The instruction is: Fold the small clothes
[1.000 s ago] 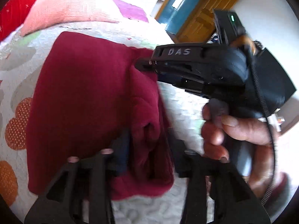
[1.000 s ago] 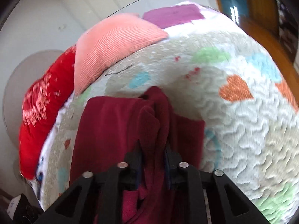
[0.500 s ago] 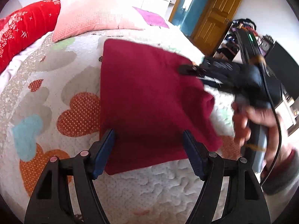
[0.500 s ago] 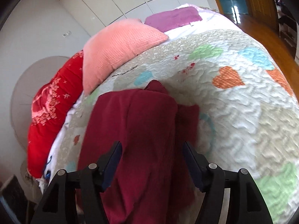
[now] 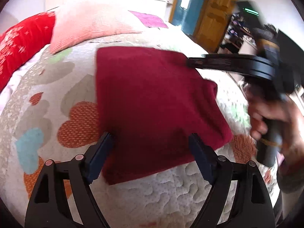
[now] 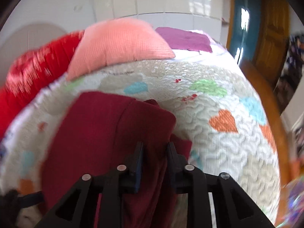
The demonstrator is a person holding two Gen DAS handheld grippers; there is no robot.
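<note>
Since the earlier frames the left gripper [image 5: 150, 152] has let go of the bunched fold and its fingers have just been opening; the dark red garment [image 5: 152, 104], crumpled between both tools a second ago, now lies flatter as a folded rectangle. The right gripper [image 6: 154, 161] opened wide half a second ago and its fingers have just been closing again.

Left wrist view: left fingers [image 5: 100, 157] stand wide apart, at the bottom of the frame, straddling the near edge of the garment. Nothing is gripped; the pads sit at either side of the cloth without pressing on it. The garment fills mid-frame on the quilted bedspread [image 5: 152, 195] with heart patches. The right gripper [image 5: 190, 63] comes in from the upper right, blurred, its tips at the garment's far right corner; a hand [image 5: 269, 117] holds its handle at the right edge.

Right wrist view: right fingers [image 6: 137, 159] are narrow, lower centre, with a fold of the red cloth running up between them. Whether the pads actually pinch it, cannot tell; a gap shows and the frame is blurred. The garment [image 6: 98, 133] sits lower left of centre on the bed.

Upper left in both views: red pillow [image 5: 19, 43], salmon pillow [image 5: 91, 24]. Purple cloth [image 6: 184, 39] lies behind them. Wooden door [image 6: 271, 38] at upper right.
</note>
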